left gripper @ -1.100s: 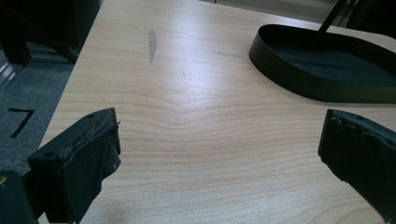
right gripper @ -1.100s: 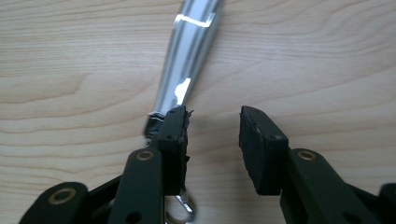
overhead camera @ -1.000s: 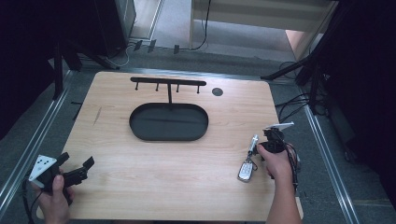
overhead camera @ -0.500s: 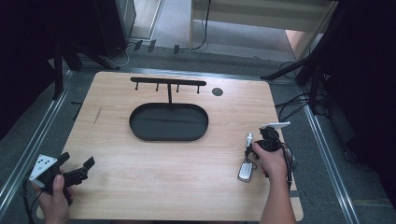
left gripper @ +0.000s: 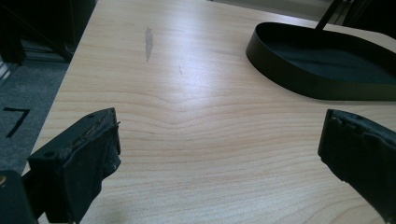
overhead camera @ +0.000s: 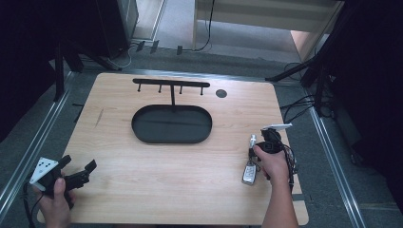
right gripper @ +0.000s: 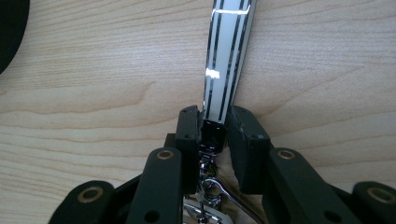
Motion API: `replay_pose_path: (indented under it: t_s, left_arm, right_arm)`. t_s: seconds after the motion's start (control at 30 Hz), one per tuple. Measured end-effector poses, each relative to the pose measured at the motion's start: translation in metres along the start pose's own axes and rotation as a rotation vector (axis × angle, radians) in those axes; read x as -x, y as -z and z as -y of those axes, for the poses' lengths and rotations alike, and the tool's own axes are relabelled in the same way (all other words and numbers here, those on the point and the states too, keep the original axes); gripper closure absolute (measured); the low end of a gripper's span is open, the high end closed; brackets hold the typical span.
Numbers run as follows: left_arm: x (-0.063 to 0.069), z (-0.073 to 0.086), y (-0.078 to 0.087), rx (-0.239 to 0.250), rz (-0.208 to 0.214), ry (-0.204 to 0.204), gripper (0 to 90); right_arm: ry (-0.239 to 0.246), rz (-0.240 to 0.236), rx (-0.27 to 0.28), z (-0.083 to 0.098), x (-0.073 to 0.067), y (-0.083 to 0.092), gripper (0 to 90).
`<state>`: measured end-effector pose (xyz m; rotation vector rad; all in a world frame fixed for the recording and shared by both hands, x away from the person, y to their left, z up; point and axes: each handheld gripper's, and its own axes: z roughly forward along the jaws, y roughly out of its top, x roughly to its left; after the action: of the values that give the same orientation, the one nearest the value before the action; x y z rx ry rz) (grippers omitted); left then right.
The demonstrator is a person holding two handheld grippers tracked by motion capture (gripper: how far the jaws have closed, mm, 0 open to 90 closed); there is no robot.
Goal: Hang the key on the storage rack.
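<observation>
A keychain lies near the table's right edge, with a grey key fob (overhead camera: pixel 248 173) and a glossy white strap with black stripes (right gripper: pixel 227 56). My right gripper (overhead camera: pixel 260 148) is shut on the strap's black end piece (right gripper: pixel 214 133), just above a metal clasp and ring (right gripper: pixel 210 186). The strap runs away from the jaws across the wood. At the front left corner my left gripper (overhead camera: pixel 79 162) is held open just above the table. Its two black pads (left gripper: pixel 93 158) stand wide apart with bare wood between them.
A black oval tray (overhead camera: pixel 142 128) sits mid-table, and its wall (left gripper: pixel 299 84) is ahead and to the right of the left gripper. A black stand with a row of hooks (overhead camera: pixel 171 83) rises behind it. A dark round spot (overhead camera: pixel 221 93) marks the back right.
The right hand and its gripper have shifted slightly to the left at the keychain. The left gripper has not moved.
</observation>
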<state>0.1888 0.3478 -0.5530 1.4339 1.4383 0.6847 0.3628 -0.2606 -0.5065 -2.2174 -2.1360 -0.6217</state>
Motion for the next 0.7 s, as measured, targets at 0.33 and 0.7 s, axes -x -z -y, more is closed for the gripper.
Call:
replay_pose_path:
  t_s: [0.33,0.7]
  left_arm:
    - [0.0,0.0,0.0,-0.003,-0.001,0.002,0.0]
    - [-0.001,0.0,-0.001,-0.006,0.003,0.006,0.0]
  right_arm:
    - [0.032,0.055,0.055,0.0,-0.008,-0.001,76.7]
    - [0.09,0.089,0.097,-0.001,-0.013,-0.001,77.0]
